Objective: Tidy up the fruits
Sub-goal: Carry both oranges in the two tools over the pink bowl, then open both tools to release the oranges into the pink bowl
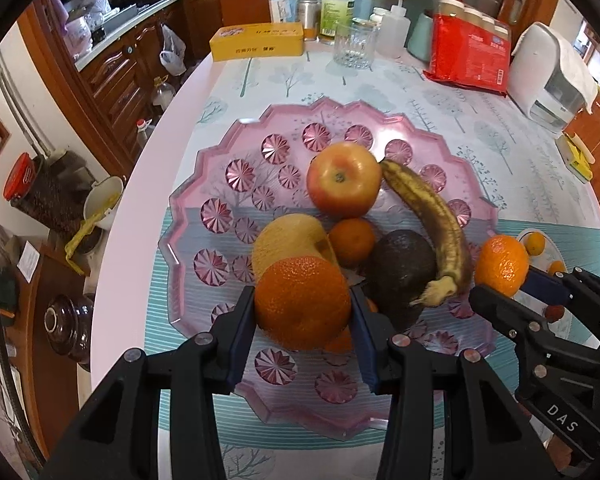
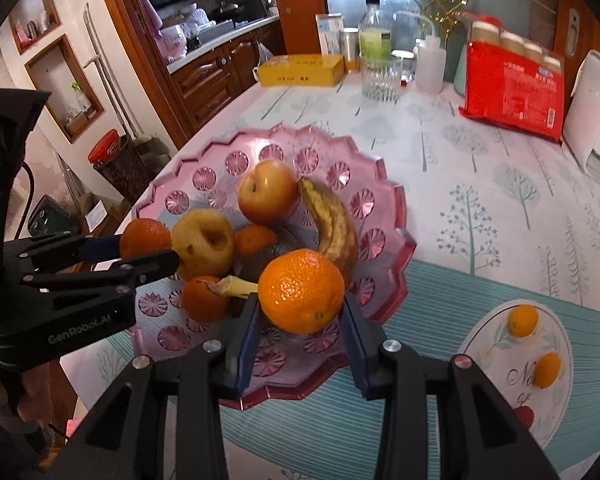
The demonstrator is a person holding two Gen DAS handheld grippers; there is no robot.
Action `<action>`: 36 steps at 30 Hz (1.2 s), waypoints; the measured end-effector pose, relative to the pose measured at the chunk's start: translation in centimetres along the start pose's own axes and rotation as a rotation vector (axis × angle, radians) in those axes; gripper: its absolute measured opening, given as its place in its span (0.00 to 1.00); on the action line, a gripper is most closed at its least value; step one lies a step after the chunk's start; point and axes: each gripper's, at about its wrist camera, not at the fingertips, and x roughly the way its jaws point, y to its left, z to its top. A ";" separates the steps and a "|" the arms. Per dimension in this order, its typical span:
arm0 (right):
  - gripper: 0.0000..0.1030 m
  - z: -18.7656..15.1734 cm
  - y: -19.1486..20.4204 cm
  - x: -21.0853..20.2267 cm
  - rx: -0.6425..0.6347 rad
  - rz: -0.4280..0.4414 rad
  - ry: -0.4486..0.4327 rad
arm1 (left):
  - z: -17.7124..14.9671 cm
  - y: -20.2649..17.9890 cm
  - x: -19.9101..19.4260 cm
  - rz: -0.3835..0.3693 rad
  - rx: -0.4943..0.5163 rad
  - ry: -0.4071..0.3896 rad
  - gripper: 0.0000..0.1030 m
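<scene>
- Left gripper — pitched steeply downward, its blue-padded fingers pressed against both sides of an orange.
- Right gripper — likewise angled down, fingers clamped on a second orange.
- The two grippers sit side by side, close but apart; each shows in the other's view.
- A hand grips the left gripper's handle, partly seen.

White letters "DAS" on the black right claw, "GenRobot.AI" on the black left claw, cursive "N" start of a word on the round white fruit-printed plate, yellow box print too small to read
</scene>
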 end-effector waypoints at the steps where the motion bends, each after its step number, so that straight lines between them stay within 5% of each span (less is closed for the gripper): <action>1: 0.38 0.0 0.1 0.2 -0.003 0.001 0.005 | 0.0 0.1 0.2 -0.002 -0.002 0.005 0.42; 30: 0.43 5.0 0.5 2.8 0.001 -0.009 -0.016 | 2.8 0.2 1.2 -0.031 0.004 0.007 0.43; 36: 0.46 5.0 -0.2 2.5 0.030 -0.010 -0.019 | 2.8 0.3 0.5 -0.011 0.000 -0.022 0.61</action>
